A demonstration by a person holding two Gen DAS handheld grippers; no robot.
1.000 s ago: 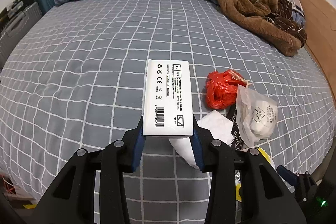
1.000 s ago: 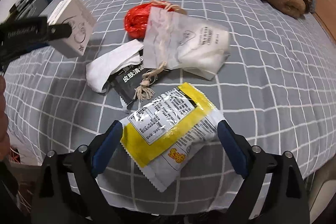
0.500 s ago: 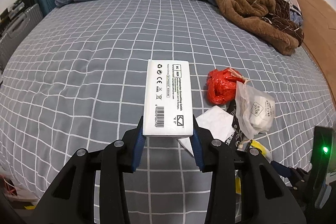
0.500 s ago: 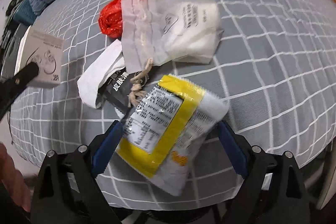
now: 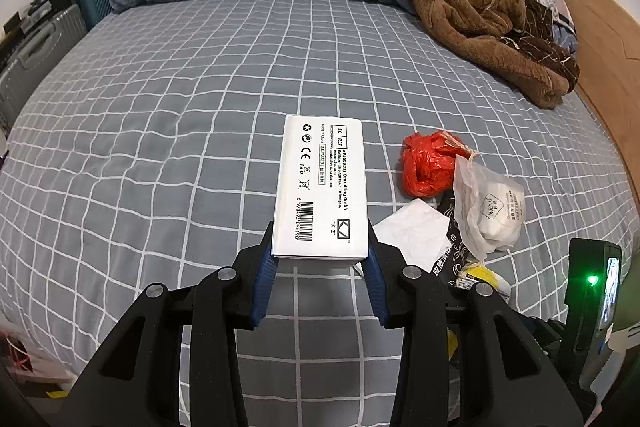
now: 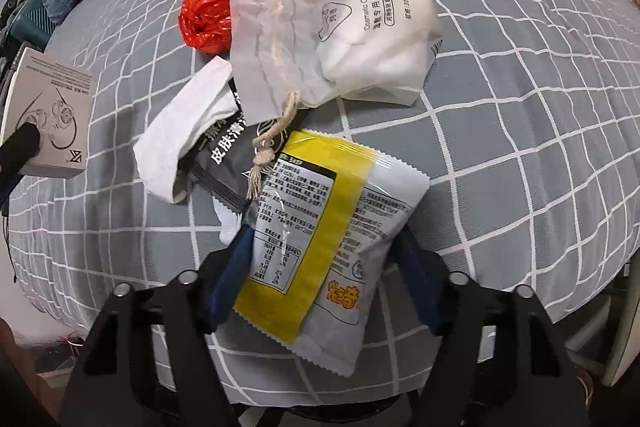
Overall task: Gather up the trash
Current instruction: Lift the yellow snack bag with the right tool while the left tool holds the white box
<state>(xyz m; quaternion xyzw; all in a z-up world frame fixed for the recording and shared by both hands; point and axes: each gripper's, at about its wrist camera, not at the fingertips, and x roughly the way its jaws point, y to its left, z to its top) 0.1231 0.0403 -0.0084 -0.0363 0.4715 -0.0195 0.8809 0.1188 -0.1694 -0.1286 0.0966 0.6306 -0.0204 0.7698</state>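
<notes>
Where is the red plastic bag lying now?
In the right wrist view the red plastic bag lies on the checked bedsheet at upper left, partly under the translucent drawstring pouch, beyond the white tissue.

Two grippers: the left gripper [image 5: 320, 259] with one white carton [image 5: 322, 187] between its jaws, the right gripper [image 6: 324, 267] straddling one yellow snack packet [image 6: 328, 235]. Ahead of the right one lie one drawstring cotton-pad pouch [image 6: 340, 39], one red plastic bag [image 6: 208, 19], one black sachet [image 6: 224, 159], and apparently one white tissue [image 6: 180, 143].
</notes>
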